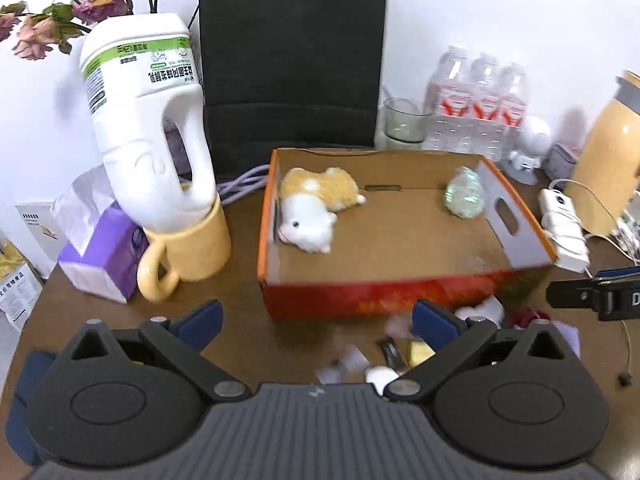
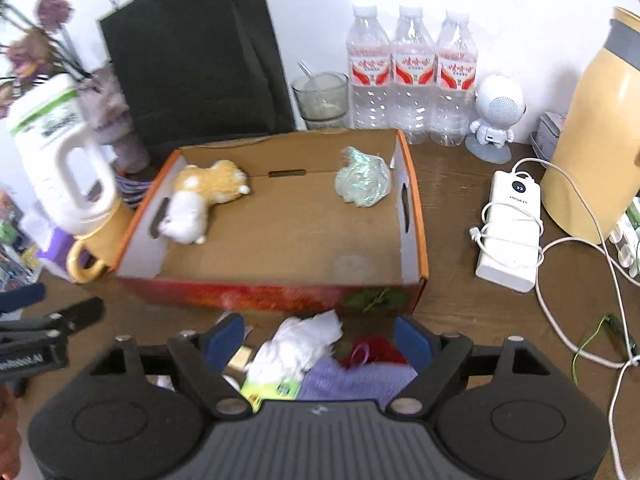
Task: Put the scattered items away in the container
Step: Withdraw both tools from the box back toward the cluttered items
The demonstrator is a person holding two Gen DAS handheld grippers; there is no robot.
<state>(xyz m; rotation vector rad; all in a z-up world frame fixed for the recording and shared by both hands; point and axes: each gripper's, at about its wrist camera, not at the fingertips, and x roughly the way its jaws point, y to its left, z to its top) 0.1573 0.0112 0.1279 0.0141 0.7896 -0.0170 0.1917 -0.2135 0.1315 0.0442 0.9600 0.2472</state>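
An open cardboard box (image 1: 360, 296) (image 2: 260, 294) with an orange rim stands on the brown table. Inside it, a yellow-and-white plush toy (image 1: 312, 208) (image 2: 200, 200) lies at the left and a crumpled shiny wrapper (image 1: 464, 196) (image 2: 362, 182) at the right. My left gripper (image 1: 316, 320) is open and empty in front of the box's near wall. My right gripper (image 2: 320, 332) is open over loose items on the table: a crumpled white tissue (image 2: 304, 344), a purple cloth (image 2: 360, 380), a red piece (image 2: 376, 348) and a yellow-green packet (image 2: 272, 390). Its pads touch none of them.
Left of the box, a white jug (image 1: 148, 120) stands upside down in a yellow mug (image 1: 192, 248), beside a purple tissue pack (image 1: 100, 256). A black bag (image 1: 292, 60), a glass (image 2: 320, 96) and water bottles (image 2: 412, 72) stand behind. To the right are a power bank (image 2: 512, 224) with cables and a yellow kettle (image 2: 596, 140).
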